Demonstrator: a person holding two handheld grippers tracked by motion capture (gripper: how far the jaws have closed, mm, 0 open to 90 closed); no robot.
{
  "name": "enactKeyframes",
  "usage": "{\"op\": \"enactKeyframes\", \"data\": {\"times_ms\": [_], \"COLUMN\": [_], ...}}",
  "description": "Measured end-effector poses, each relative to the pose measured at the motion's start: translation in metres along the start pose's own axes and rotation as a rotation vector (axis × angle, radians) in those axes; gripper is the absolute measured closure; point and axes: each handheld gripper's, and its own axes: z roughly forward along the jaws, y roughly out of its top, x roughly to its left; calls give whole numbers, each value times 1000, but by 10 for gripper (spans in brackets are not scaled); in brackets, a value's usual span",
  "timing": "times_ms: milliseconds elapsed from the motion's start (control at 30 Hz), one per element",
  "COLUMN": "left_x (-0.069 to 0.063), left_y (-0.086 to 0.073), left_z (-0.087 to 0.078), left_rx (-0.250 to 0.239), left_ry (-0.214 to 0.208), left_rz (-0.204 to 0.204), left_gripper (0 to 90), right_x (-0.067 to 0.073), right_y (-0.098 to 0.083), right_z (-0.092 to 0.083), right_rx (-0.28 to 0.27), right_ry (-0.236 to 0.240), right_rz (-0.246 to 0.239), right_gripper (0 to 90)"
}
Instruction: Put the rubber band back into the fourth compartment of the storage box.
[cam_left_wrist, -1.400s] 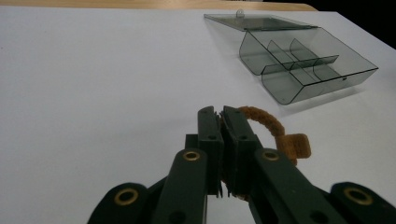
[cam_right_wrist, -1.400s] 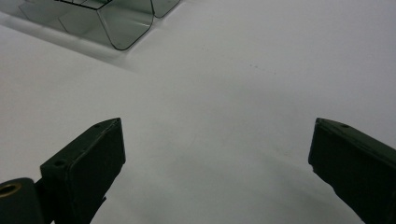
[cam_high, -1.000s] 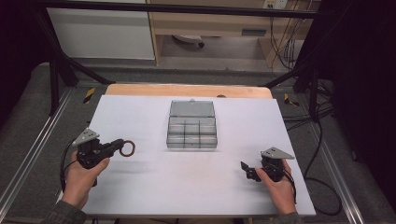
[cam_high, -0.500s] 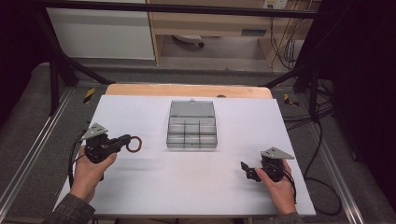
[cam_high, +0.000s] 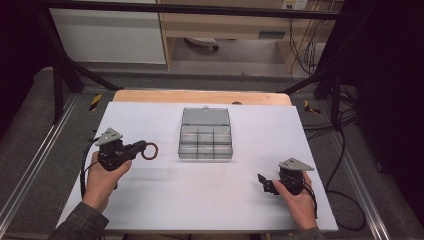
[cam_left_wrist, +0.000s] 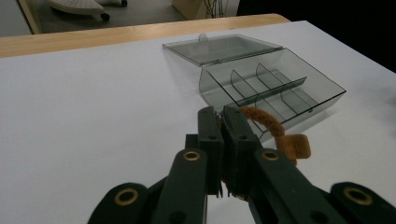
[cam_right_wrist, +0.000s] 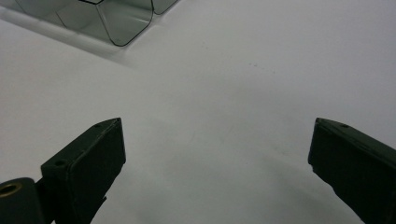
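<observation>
Left hand-held gripper (cam_high: 136, 148) pinches a brown fuzzy ring (cam_high: 149, 151) above the white surface (cam_high: 200, 200), left of the open clear compartment box (cam_high: 205, 141).

The ring looks light, soft and floppy, so a pinch on its band seems best; it may sag or snag on the dividers. The jaws hide much of it in the left gripper view. Right hand-held gripper (cam_high: 265, 183) rests spread, holding nothing.

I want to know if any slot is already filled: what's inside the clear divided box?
The box shows only its dividers, its compartments bare. The left gripper and its brown ring hide the near corner.
</observation>
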Motion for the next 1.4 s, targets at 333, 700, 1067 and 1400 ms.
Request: {"op": "enactKeyframes", "data": {"times_ms": [333,700,1067,1400], "left_x": [-8,-14,-22,-27], "left_y": [9,21,32,38], "left_z": [8,19,34,47], "left_rx": [10,9,10,16], "left_ry": [-13,-26,-34,-37], "left_rz": [22,32,52,53], "left_gripper": [863,863,863,863], "right_x": [0,0,-1,-1], "right_y": [0,0,0,1], "right_z": [-1,-1,-1,-3], "right_rx": [-6,-8,-12,-15], "right_ry": [5,7,7,8], "right_rz": [9,10,15,13], "right_gripper": [43,43,43,43]}}
